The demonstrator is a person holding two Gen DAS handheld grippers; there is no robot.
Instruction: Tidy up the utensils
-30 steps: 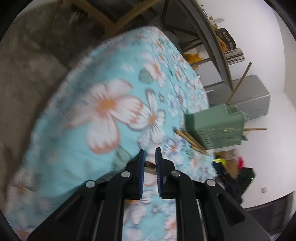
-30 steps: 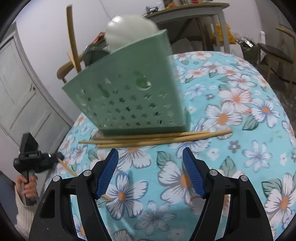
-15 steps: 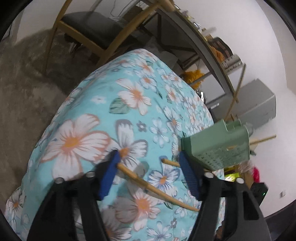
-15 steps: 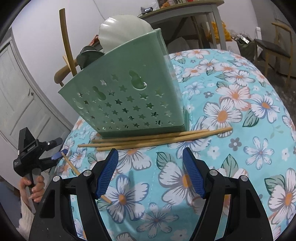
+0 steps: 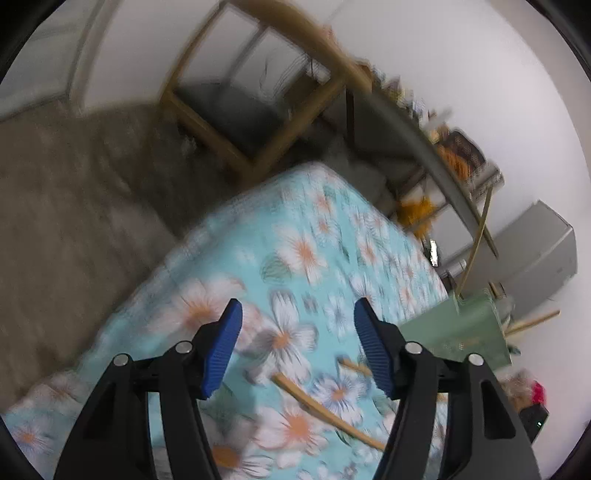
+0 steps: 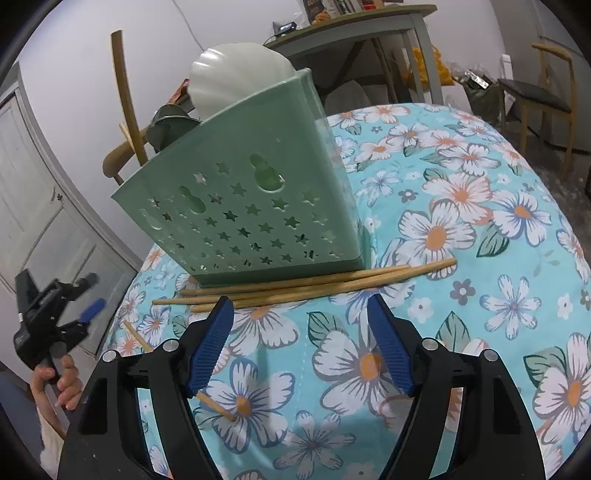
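A green star-punched basket stands on the floral cloth, holding a white shell-shaped dish, a dark green piece and a wooden handle. Several chopsticks lie along its base. My right gripper hovers just in front of them, its jaws wide and opening slightly, nothing between them. One loose chopstick lies on the cloth. My left gripper hangs above that chopstick's end, apart from it, its jaws wide but closing, and empty.
The table with its turquoise flower cloth ends close to the left gripper, with grey carpet below. A wooden chair and a grey desk stand beyond the table. A hand holds the left gripper.
The left gripper went from shut on the chopstick's end to wide, leaving the chopstick on the cloth, then rose and tilted upward. The right gripper stayed in place.
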